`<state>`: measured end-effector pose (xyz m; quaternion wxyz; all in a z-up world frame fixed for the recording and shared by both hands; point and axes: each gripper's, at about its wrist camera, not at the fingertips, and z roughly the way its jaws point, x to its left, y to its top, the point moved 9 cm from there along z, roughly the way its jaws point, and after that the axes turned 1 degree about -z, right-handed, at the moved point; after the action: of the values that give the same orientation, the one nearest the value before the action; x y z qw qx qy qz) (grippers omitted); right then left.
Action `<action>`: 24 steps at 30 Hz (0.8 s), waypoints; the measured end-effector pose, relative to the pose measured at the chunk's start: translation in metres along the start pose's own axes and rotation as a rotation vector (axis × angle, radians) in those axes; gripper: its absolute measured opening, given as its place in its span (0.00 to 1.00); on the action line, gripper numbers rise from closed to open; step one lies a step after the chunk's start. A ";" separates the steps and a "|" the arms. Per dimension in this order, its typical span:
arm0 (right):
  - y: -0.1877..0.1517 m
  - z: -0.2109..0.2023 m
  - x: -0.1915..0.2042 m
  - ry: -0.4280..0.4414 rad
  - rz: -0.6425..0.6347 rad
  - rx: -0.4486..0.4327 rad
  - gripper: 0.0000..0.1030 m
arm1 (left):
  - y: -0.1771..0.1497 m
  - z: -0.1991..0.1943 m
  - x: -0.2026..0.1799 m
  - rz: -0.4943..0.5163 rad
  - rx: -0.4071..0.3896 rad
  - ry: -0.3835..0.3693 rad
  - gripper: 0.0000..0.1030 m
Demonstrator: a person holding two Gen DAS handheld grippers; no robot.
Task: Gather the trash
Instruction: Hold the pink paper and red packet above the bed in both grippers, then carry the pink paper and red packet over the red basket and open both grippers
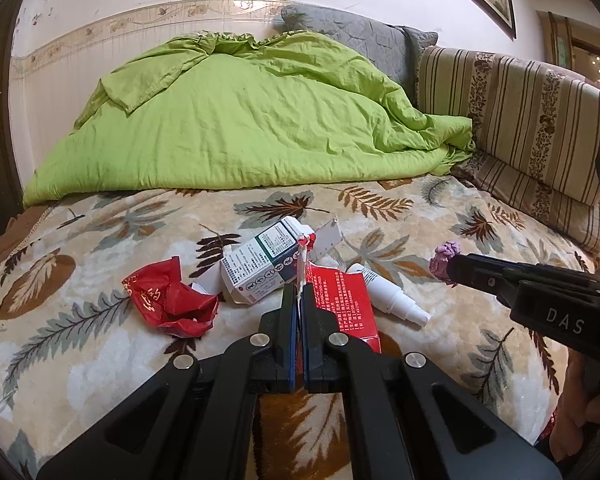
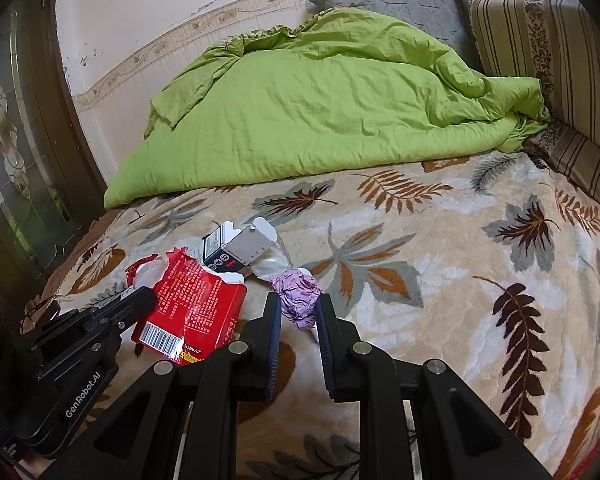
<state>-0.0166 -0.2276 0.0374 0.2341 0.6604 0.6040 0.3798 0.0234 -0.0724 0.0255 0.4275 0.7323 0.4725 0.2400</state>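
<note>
Leaf-print blanket (image 2: pixel 440 240) covers bed, green quilt (image 1: pixel 236 120) heaped behind. Left gripper (image 1: pixel 299 296): jaws pinched nearly together on torn edge of red packet (image 1: pixel 342 304), packet hanging right of jaws. Crumpled red wrapper (image 1: pixel 172 300) left of jaws, white carton (image 1: pixel 260 264) just ahead, white spray bottle (image 1: pixel 392 296) to right (lying flat). Right gripper (image 2: pixel 298 312): jaws partly open, straddling purple paper wad (image 2: pixel 296 292); contact unclear.

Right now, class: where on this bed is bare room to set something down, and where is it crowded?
Free: the leaf-print blanket right of the purple paper wad, between green duvet and striped cushions. Crowded: the left, around the red packet, white carton and spray bottle.
</note>
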 end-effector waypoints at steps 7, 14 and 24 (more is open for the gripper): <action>0.001 0.000 0.000 0.002 0.003 -0.002 0.19 | -0.003 0.002 -0.002 -0.017 0.009 -0.009 0.01; 0.003 -0.012 -0.008 0.018 0.054 -0.020 0.19 | -0.002 -0.002 -0.010 -0.042 0.021 -0.052 0.01; -0.028 -0.137 -0.086 -0.004 0.234 -0.063 0.19 | -0.004 -0.045 -0.100 0.010 0.021 -0.251 0.01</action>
<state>-0.1398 -0.3276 0.0795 0.2101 0.7192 0.5102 0.4222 -0.0566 -0.1434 0.0507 0.4744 0.7635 0.4140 0.1435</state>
